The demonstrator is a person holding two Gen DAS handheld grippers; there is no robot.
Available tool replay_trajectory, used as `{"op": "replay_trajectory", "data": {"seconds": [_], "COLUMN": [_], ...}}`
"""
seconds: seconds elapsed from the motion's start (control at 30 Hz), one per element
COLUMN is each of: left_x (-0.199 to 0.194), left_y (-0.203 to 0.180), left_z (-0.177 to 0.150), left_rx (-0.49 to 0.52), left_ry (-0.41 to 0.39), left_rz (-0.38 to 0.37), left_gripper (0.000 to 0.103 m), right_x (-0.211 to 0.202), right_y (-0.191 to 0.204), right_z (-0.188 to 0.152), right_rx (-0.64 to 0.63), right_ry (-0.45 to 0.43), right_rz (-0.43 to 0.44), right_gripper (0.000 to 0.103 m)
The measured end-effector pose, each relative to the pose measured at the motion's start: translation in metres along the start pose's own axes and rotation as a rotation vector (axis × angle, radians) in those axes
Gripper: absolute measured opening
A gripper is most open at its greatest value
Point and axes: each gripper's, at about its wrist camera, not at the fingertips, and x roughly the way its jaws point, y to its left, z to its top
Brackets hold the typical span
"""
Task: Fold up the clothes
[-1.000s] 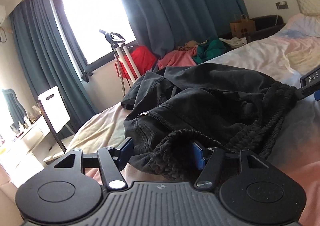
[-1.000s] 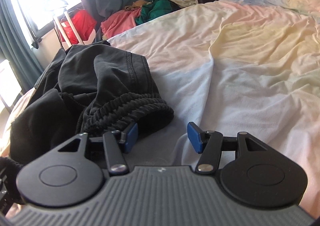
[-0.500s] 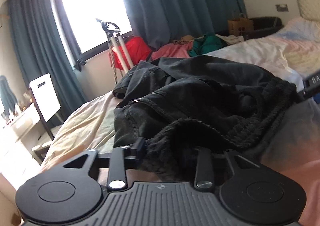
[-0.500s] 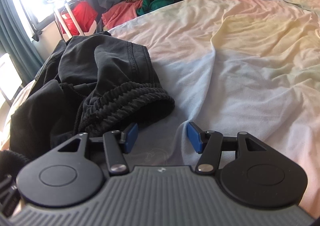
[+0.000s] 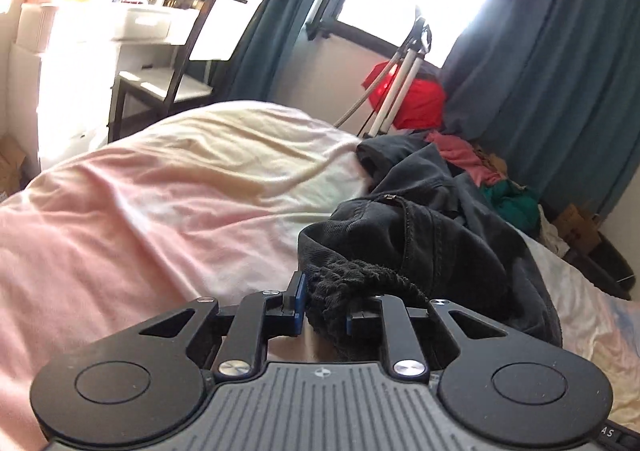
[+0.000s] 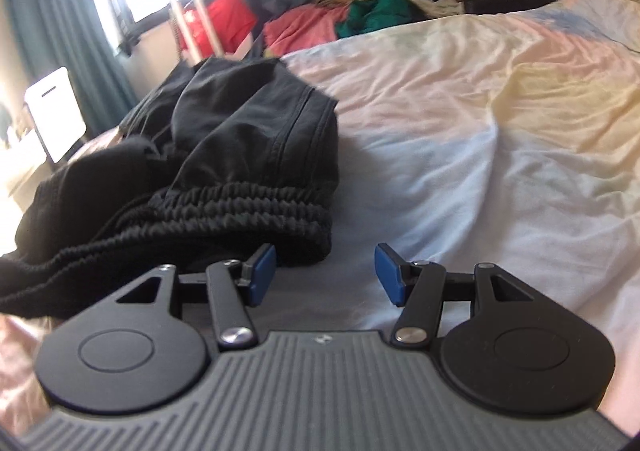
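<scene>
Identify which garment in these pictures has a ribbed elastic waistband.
The black trousers lying on the bed; the red, pink and green clothes beyond it show no such band.

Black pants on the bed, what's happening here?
A person is working with a hand-held gripper in each hand to fold clothes on the bed. The left hand-held gripper is closing its jaws on the ribbed elastic waistband of the crumpled black pants, with the fabric bunched between its pads. The right hand-held gripper is open and holds nothing; it hovers over the bedsheet, right beside the other end of the waistband. The pants are not yet spread out or folded.
</scene>
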Motion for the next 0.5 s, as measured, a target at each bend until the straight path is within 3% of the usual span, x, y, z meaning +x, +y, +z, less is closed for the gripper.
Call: {"op": "replay_trajectory", "data": {"seconds": [0.1, 0.3, 0.37, 0.4, 0.43, 0.5], "left_x": [0.004, 0.003, 0.005, 0.007, 0.007, 0.005], "left_y": [0.008, 0.007, 0.004, 0.005, 0.005, 0.004], "left_z": [-0.004, -0.011, -0.012, -0.012, -0.012, -0.011], "left_rx": [-0.025, -0.011, -0.001, -0.003, -0.004, 0.0], "left_ry": [0.049, 0.057, 0.055, 0.053, 0.048, 0.03], "left_rz": [0.019, 0.029, 0.031, 0.025, 0.021, 0.01], "left_gripper": [0.019, 0.019, 0.019, 0.019, 0.019, 0.018], "right_x": [0.016, 0.049, 0.052, 0.054, 0.055, 0.052], "right_y": [0.003, -0.001, 0.002, 0.003, 0.005, 0.01], "right_z": [0.001, 0.01, 0.01, 0.01, 0.01, 0.011], "right_rx": [-0.003, 0.031, 0.026, 0.024, 0.022, -0.009], "right_ry": [0.022, -0.022, -0.04, -0.049, -0.058, -0.091], "right_rz": [0.003, -0.008, 0.006, 0.013, 0.02, 0.007], "right_gripper": [0.057, 0.057, 0.046, 0.033, 0.033, 0.013]}}
